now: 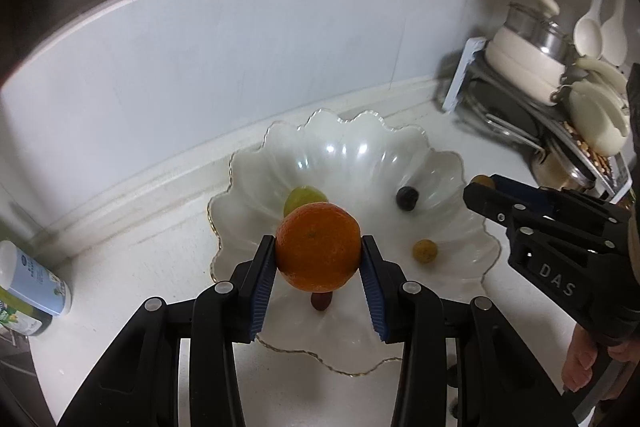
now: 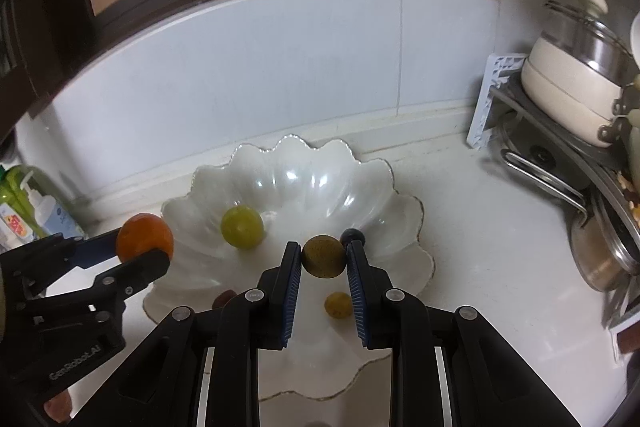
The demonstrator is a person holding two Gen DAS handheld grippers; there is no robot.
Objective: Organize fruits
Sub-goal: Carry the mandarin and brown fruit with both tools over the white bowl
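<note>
Both wrist views look steeply down, close over the scalloped white glass bowl [image 1: 352,155] [image 2: 296,171] on the white countertop [image 1: 132,267] [image 2: 500,227], facing the tiled wall; each shows the other gripper.

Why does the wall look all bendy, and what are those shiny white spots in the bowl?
Both wrist views use a fisheye lens, so the straight tiled wall curves and the corners go dark. In both views the spots on the glass bowl are glare from lights. In the left wrist view, the pots at the right edge look blurred.
</note>
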